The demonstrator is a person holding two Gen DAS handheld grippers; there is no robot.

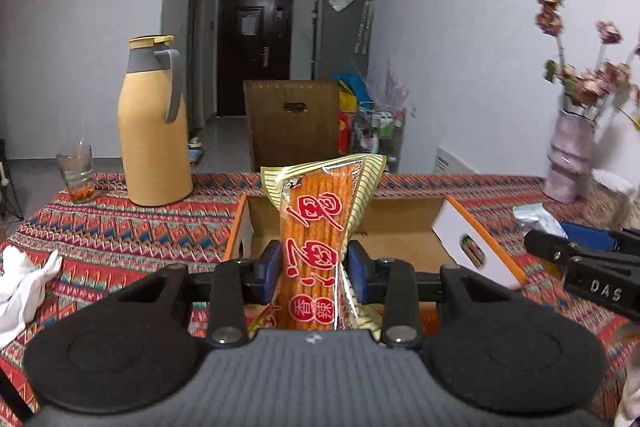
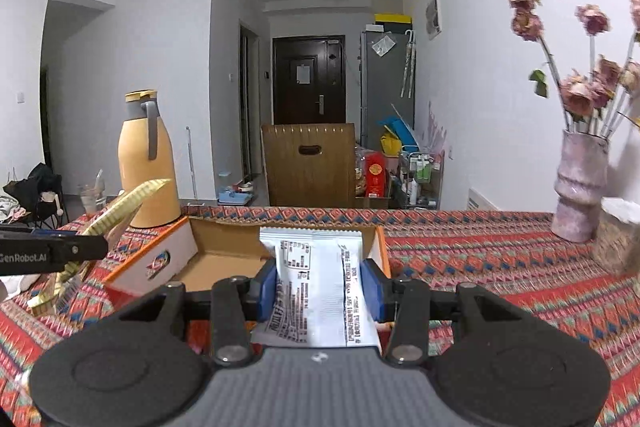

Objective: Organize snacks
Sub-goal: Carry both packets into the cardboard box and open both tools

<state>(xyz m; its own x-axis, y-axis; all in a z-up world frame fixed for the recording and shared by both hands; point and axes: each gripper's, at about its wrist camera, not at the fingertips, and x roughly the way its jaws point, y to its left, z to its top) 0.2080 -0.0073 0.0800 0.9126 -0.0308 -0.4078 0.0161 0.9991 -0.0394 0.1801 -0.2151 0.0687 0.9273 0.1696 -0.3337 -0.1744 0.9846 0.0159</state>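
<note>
Both packets hang over the open cardboard box (image 1: pixel 400 227) mid-table, ready to drop in: the left gripper (image 1: pixel 314 263) clenches the spicy-stick packet (image 1: pixel 316 227), the right gripper (image 2: pixel 318 285) clamps the white sachet (image 2: pixel 316 279).

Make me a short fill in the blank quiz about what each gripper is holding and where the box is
The left gripper is shut on an ____ snack packet with red characters.
The right gripper is shut on a ____ sachet with black print.
Both hang just before an open cardboard ____ on the patterned tablecloth.

Missing words: orange; white; box
</note>
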